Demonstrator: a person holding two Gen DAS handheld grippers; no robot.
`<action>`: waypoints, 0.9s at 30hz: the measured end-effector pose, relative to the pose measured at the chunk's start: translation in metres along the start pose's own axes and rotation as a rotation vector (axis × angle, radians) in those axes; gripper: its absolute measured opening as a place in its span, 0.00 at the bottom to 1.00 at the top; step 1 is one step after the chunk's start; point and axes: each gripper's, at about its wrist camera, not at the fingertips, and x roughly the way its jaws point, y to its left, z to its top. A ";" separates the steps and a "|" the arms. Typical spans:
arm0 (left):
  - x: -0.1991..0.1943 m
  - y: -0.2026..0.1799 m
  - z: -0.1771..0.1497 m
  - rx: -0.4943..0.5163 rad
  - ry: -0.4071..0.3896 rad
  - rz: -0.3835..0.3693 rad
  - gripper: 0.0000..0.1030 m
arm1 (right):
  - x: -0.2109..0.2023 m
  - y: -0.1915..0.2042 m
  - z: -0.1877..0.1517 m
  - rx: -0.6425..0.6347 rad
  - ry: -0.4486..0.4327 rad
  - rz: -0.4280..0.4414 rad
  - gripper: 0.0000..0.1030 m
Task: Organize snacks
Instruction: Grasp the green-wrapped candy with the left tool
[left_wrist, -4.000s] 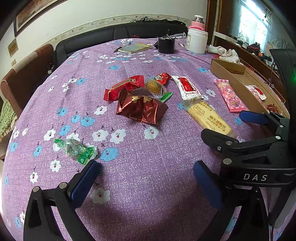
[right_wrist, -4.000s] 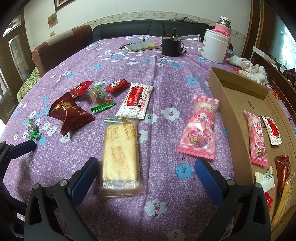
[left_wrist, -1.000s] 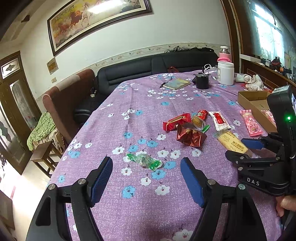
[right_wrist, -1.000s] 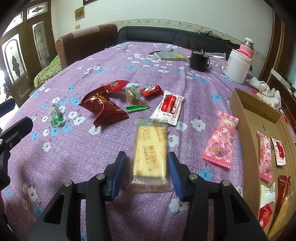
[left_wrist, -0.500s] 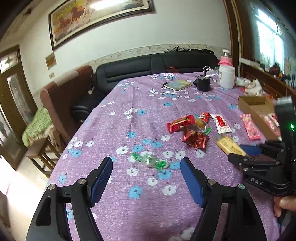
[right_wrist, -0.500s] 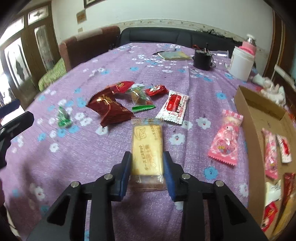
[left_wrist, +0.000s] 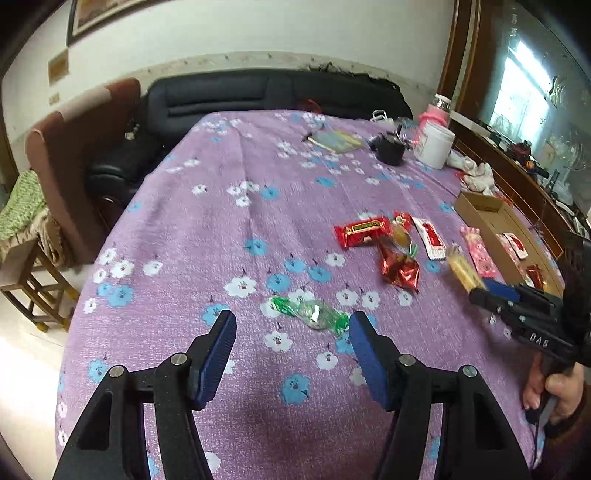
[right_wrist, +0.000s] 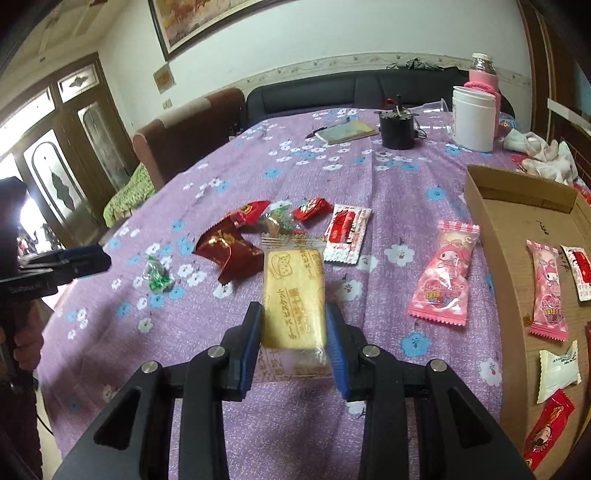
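Right gripper (right_wrist: 293, 325) clamps yellow cellophane-wrapped biscuit pack (right_wrist: 293, 291), lifted; next: carry to brown cardboard tray (right_wrist: 517, 192). Left gripper (left_wrist: 291, 347), jaws just narrowing, empty, nears green-wrapped candy (left_wrist: 310, 312).

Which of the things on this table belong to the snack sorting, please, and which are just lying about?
Part of the job:
- biscuit pack, clamped in the right gripper
- green candy, ahead of the left gripper
- dark red foil packet
- pink packet
- cardboard box with snacks already in it

Just lying about:
- white jar
- black cup
- notebook
- white cloth
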 end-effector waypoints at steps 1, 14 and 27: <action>0.000 0.001 0.001 -0.006 -0.002 0.002 0.66 | -0.001 -0.002 0.001 0.007 -0.006 0.007 0.32; 0.058 -0.031 0.002 -0.056 0.092 0.066 0.57 | -0.017 -0.010 0.005 0.043 -0.057 0.041 0.32; 0.048 -0.052 -0.004 -0.011 0.013 0.105 0.16 | -0.024 -0.006 0.005 0.023 -0.077 0.044 0.32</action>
